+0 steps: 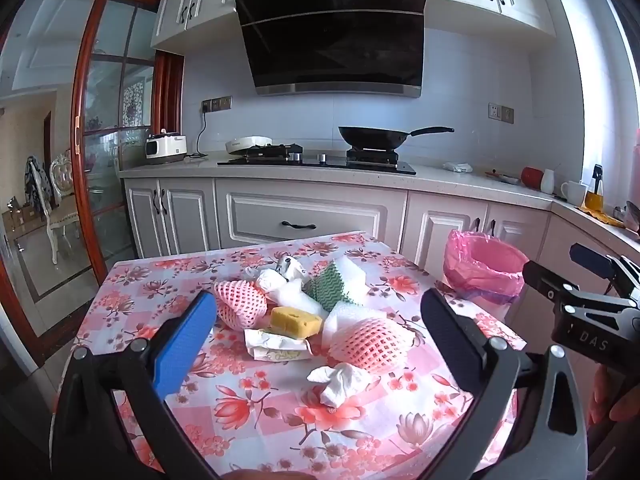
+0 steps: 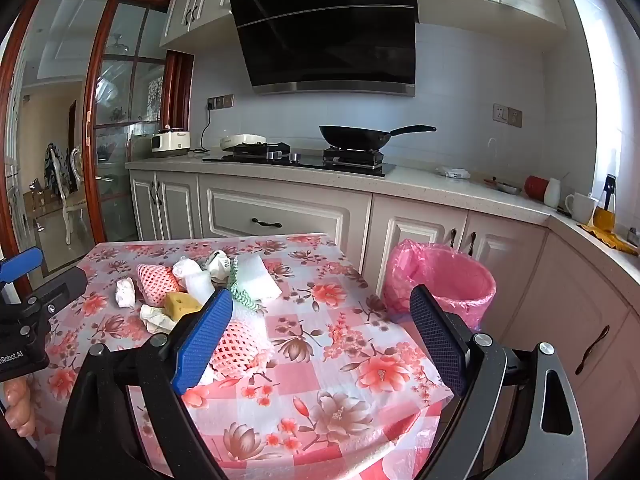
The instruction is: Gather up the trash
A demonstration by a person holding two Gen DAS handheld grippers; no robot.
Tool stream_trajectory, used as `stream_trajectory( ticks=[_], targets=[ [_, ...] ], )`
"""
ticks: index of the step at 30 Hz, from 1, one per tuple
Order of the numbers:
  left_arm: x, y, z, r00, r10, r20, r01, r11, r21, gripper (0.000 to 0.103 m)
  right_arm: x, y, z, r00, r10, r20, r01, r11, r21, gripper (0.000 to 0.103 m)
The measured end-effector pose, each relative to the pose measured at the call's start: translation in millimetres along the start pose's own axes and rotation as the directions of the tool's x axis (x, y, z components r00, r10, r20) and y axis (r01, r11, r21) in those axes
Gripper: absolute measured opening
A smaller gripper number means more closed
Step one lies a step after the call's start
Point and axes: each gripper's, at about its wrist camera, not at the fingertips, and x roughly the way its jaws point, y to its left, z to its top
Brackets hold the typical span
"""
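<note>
Blue-padded and black, the left hand-held gripper [image 1: 316, 332] is hanging with its fingers spread wide above the near part of the counter [image 1: 280, 420], which is wearing a pink floral plastic cloth; nothing is sitting between the fingers. The right hand-held gripper [image 2: 320, 328] is likewise hovering spread and empty over the counter's right near corner.

Nearest the left hand-held gripper, a crumpled white tissue [image 1: 340, 382] is lying on the cloth, with a pink foam fruit net [image 1: 370, 344] just beyond it. Left of that net, a crumpled cream paper wrapper [image 1: 276, 346] is lying under the edge of a yellow sponge block [image 1: 296, 320]. A second pink foam net [image 1: 239, 304] is sitting to the left, touching the heap. Farther back, white foam sheets [image 1: 296, 294], a green-and-white zigzag cloth [image 1: 330, 288] and a crumpled white wrapper [image 1: 290, 267] are piling together.

Beyond the counter's right edge, a bin lined with a pink plastic bag [image 2: 448, 280] is standing on the floor. Along the far wall, a black wok [image 1: 372, 138] is resting on the stove.
</note>
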Motion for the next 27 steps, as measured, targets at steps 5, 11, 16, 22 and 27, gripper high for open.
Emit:
stream_trajectory(
  ticks=[5,11,16,22,27],
  targets=[
    [-0.2,0.3,-0.4,1.000,0.001,0.004,-0.001,1.000,-0.006,0.099,1.7,1.7,0.3,1.000,0.006,-0.006,-0.006,1.000,-0.006,0.085],
    [1.3,-1.7,4.9,1.000,0.008,-0.003,-0.008,1.000,-0.005,0.099,-6.3,0.2,-0.2,1.000,0.012,0.000,-0.012,1.000,-0.007,0.085],
    [2.6,0.7,-0.1,1.000,0.016,-0.004,-0.016,1.000,-0.017,0.099,-2.8,0.9,-2.1,1.000,0.017,-0.005,-0.017,1.000,-0.005,0.085],
    [4.8,0.3,-0.9,1.000,0.020,0.003,-0.020,1.000,-0.014,0.099,-5.8,0.4,-2.1,1.000,0.017,0.001,-0.017,1.000,-0.004,0.085],
    [6.1,-2.2,-2.4,1.000,0.003,0.004,-0.003,1.000,-0.010,0.099,-8.1,-0.3,-3.0,1.000,0.014,0.007,-0.014,1.000,0.000,0.085]
  ],
)
